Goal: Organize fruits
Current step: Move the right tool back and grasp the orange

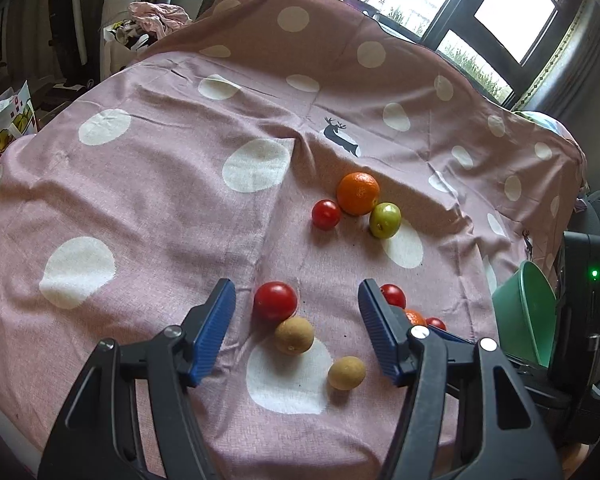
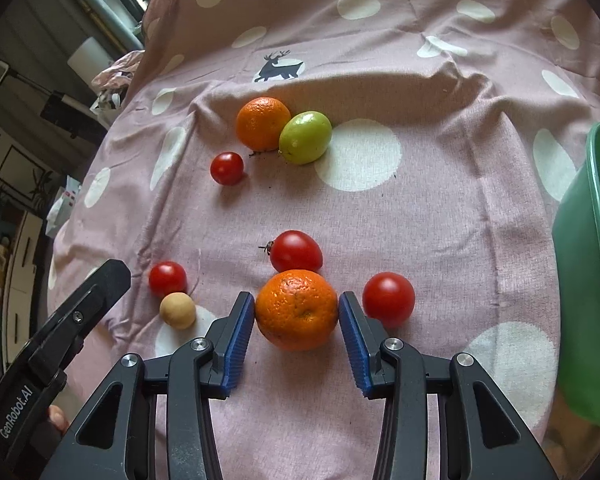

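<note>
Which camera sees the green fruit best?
The right wrist view: the green fruit is big and clear, leaning on an orange. The left wrist view shows it smaller and farther off.

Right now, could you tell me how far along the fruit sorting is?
Nothing looks sorted yet; the green bowl shows no fruit in its visible part. The right tongs are closing around the near orange. The left tongs are open and empty. The tomatoes, far orange and green fruit remain.

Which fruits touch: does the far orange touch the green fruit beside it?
Touching. The right wrist view shows the green fruit pressed against the far orange, no cloth between.
</note>
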`<move>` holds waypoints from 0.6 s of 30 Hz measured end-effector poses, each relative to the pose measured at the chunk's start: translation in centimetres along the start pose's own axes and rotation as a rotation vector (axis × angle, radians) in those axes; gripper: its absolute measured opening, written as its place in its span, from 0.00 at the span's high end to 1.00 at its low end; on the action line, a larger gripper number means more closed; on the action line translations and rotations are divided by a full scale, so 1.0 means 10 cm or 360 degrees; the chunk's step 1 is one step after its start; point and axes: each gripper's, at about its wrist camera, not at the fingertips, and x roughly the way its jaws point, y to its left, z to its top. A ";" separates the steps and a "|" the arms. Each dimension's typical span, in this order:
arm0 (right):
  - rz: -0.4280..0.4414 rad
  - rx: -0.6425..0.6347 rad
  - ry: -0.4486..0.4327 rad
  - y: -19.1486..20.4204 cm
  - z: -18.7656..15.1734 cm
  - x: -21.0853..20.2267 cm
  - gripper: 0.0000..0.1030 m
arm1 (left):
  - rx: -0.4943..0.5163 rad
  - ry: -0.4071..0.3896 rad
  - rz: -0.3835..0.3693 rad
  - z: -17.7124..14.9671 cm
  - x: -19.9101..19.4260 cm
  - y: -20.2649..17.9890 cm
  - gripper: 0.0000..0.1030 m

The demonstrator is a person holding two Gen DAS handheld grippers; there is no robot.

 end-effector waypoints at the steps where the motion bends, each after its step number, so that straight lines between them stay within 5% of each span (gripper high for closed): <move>1: 0.0012 0.0011 0.0008 -0.01 0.00 0.00 0.57 | -0.0001 0.0004 -0.0002 -0.01 0.00 0.00 0.39; 18: 0.0278 0.0329 -0.0176 -0.39 0.07 -0.30 0.57 | 0.0193 0.0148 -0.0150 -0.19 0.21 -0.43 0.51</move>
